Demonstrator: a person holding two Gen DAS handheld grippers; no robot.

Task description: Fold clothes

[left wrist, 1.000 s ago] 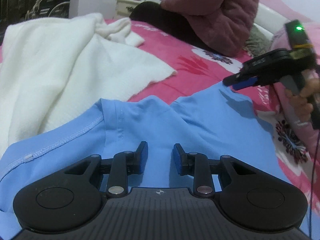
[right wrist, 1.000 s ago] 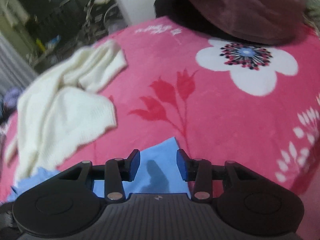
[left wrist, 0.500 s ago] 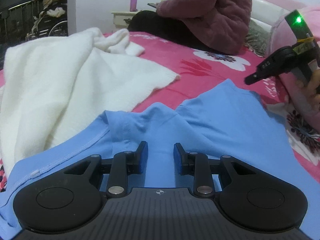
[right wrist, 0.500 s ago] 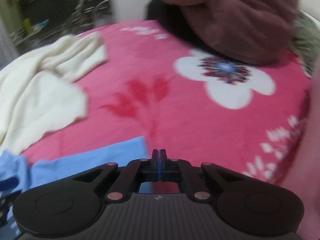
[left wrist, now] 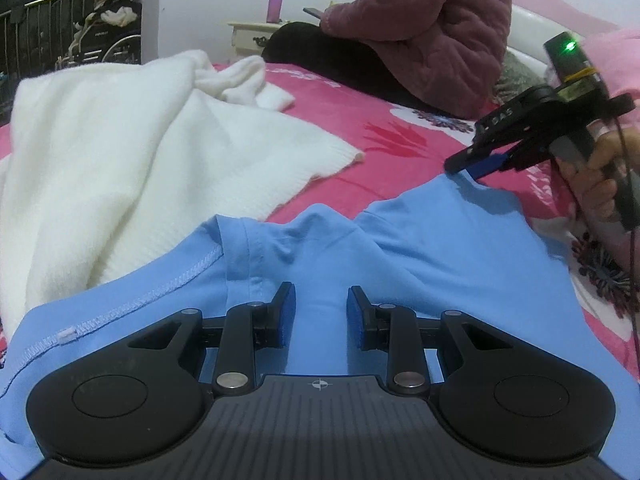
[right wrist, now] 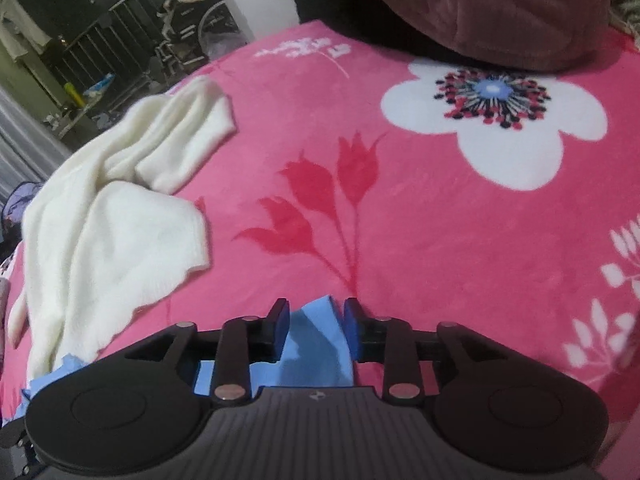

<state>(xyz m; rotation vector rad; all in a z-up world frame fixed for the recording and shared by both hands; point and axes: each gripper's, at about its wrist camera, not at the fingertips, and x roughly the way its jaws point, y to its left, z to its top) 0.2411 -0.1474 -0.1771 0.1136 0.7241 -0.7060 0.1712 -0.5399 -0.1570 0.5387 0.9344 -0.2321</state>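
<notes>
Pink floral blanket (right wrist: pixel 440 220) covers the bed. Seated person in quilted mauve jacket (left wrist: pixel 432 36) at far edge. Purple cup (left wrist: pixel 276 7) on cream nightstand (left wrist: pixel 252 36). Metal railing (right wrist: pixel 120 28) beyond.

Both claws are black with blue finger pads (left wrist: pixel 286 322), silver screws and ribbed bodies; the right claw (left wrist: pixel 460 166) has a green light.

Dim indoor light; soft shadows; fisheye edge warp; slight blur.
</notes>
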